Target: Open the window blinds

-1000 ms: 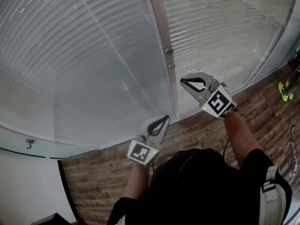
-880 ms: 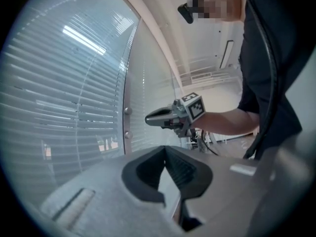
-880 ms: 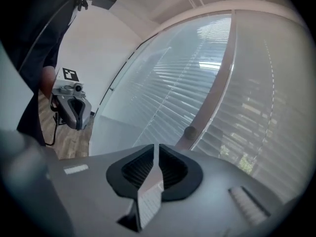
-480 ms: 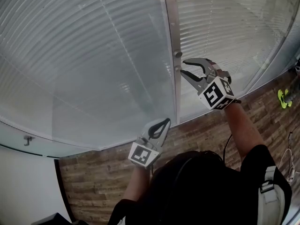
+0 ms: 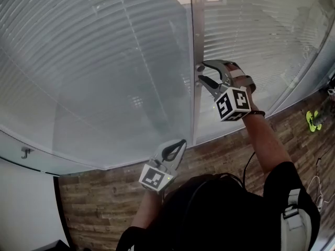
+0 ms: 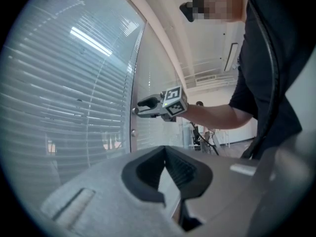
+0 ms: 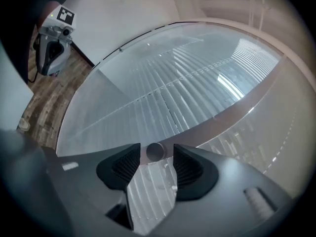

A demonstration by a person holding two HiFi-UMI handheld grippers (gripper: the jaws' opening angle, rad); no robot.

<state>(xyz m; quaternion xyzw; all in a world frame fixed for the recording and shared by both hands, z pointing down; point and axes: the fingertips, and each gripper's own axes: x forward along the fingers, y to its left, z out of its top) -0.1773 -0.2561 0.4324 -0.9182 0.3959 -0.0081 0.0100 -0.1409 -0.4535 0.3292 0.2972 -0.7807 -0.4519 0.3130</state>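
Glass walls are standing all around, with the blinds (image 5: 104, 61) lying shut behind them. The right claw (image 5: 200, 73) has just been opening. Its jaws are now sitting apart around the little round knob (image 7: 156, 151) on the post (image 5: 198, 35), not squeezing it. The left claw (image 5: 182, 141) is hanging shut and empty lower down. Next, the right claw is probably going to need to pinch the knob and twist it.

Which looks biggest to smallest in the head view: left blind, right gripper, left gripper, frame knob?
1. left blind
2. right gripper, jaws have just been opening, frame knob between them, and left gripper: too alike to rank
3. frame knob
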